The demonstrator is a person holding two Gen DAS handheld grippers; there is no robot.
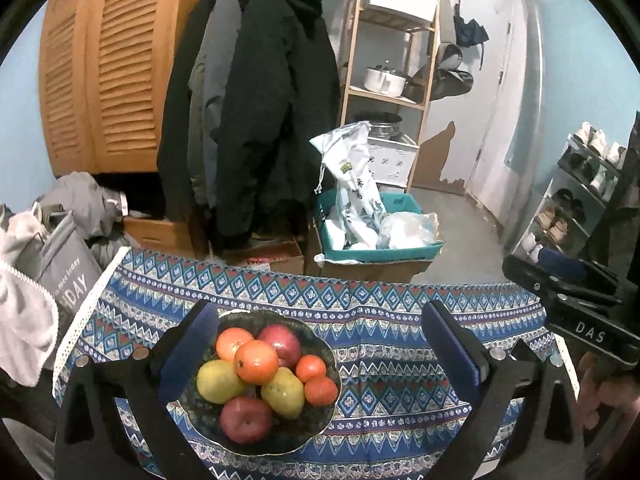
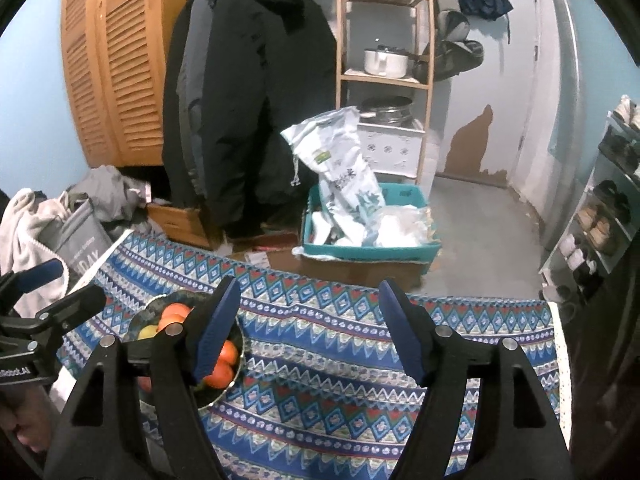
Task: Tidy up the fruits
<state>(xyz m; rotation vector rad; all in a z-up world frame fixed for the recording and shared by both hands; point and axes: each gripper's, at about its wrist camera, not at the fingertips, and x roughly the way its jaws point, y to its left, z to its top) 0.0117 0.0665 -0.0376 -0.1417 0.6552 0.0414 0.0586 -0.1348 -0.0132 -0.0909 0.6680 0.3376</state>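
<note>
Both the left tongs and right tongs gape wide, empty, above the tabletop; the fruit bowl sits at the left tongs' seven o'clock.

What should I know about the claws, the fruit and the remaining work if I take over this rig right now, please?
Left claw: open, empty, above the dark bowl.
Right claw: open, empty, over bare patterned tablecloth to the right of the bowl.
Fruit: all that shows sits piled in the bowl: four orange fruits, two yellow-green ones, two red ones. None lies loose on the cloth in either view.
Done: gathering into the bowl looks finished.
Left: probably nothing but a check for strays outside the views.
</note>
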